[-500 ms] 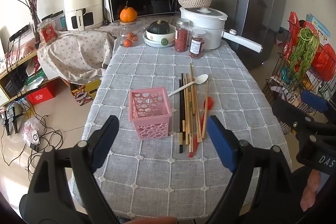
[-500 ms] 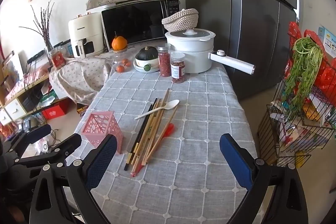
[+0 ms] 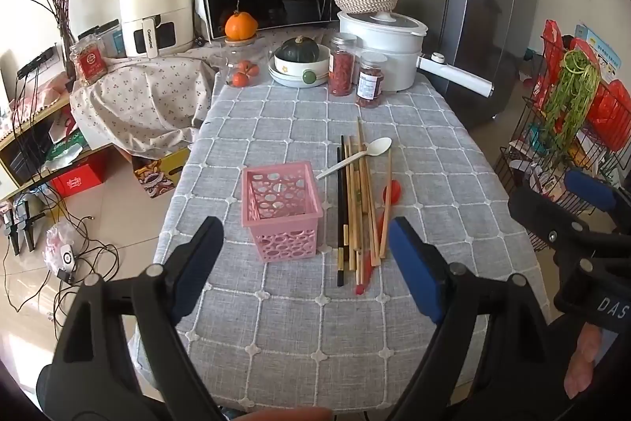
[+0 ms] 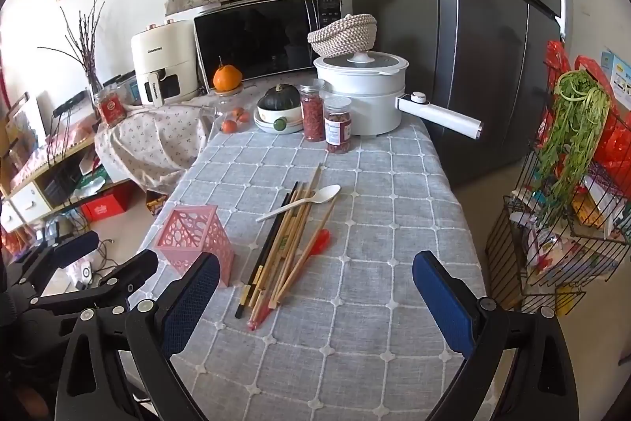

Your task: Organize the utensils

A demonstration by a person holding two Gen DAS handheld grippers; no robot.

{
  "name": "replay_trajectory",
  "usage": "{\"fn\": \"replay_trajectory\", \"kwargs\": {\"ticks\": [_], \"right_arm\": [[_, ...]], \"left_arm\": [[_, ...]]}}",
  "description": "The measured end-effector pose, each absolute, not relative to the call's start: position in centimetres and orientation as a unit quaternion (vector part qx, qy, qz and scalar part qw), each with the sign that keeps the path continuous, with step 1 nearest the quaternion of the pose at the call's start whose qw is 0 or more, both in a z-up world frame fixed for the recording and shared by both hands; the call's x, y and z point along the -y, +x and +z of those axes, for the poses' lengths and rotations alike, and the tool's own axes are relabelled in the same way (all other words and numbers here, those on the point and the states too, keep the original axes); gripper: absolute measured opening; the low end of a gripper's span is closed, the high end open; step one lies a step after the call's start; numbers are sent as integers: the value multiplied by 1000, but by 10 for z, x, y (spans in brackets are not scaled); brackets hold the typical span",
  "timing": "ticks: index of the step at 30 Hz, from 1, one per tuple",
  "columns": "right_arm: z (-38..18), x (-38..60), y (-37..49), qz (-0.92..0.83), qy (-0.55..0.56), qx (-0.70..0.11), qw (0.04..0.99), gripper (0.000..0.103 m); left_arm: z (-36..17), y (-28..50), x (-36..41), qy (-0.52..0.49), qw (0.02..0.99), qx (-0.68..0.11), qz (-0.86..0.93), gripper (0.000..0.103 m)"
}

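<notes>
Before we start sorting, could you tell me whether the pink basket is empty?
Empty: the left view looks into the upright basket and shows only its perforated walls.

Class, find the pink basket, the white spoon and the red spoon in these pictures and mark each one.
pink basket (image 3: 284, 240): left wrist view, on its near perforated wall.
white spoon (image 3: 379, 146): left wrist view, on its bowl.
red spoon (image 4: 320, 238): right wrist view, on its bowl, beside the chopsticks.
</notes>
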State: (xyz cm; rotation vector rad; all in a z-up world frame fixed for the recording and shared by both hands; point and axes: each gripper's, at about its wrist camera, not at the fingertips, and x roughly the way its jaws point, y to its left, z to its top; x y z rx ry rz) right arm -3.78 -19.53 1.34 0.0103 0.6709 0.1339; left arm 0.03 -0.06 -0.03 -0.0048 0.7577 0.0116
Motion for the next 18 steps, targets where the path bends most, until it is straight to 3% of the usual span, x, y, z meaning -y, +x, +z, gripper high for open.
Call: {"fn": "replay_trajectory", "kwargs": {"ticks": [18], "right_arm": [[10,195,-39,70,3,-331,941,99]], "left_arm": [[-11,0,6,-4,928,-373,2,86]]}}
